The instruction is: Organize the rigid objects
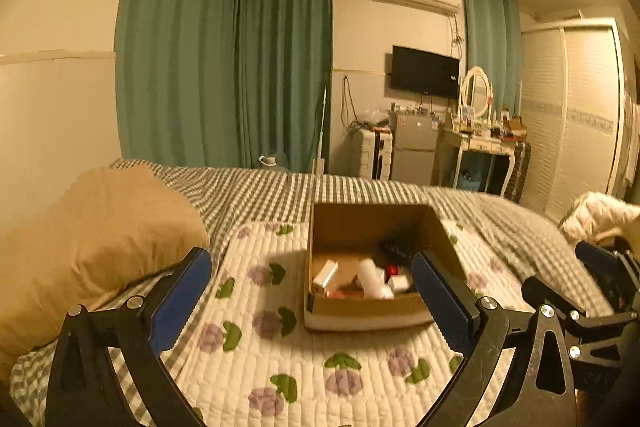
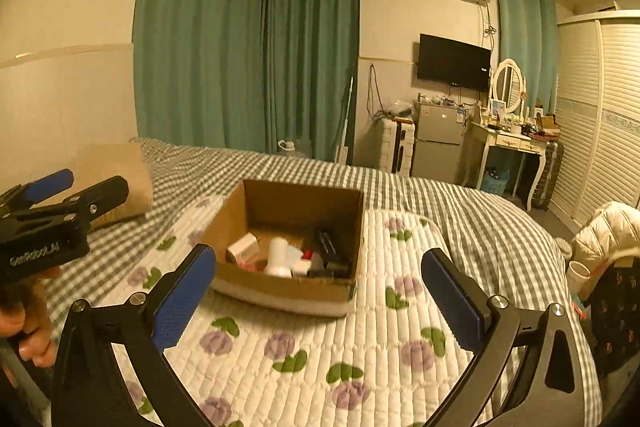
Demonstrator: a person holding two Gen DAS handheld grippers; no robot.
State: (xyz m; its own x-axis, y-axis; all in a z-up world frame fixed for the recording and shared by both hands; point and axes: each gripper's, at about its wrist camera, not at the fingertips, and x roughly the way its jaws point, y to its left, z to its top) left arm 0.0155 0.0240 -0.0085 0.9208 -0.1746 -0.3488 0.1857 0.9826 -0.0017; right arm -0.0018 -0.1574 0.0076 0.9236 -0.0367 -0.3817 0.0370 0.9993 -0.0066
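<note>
while both claws hover above the bed, the open brown cardboard box (image 2: 288, 247) sits on the white quilted blanket with purple flowers (image 2: 360, 359), holding a white cylindrical bottle (image 2: 278, 253), a small white carton (image 2: 242, 247), a black rectangular item (image 2: 332, 247) and something small and red (image 2: 307, 254). the left claw (image 1: 312, 311) is spread wide with nothing between its blue pads, and the right claw (image 2: 320, 303) is likewise spread and empty. a tan pillow (image 1: 92, 247) lies to the left on the grey checked bedsheet (image 1: 260, 187).
</note>
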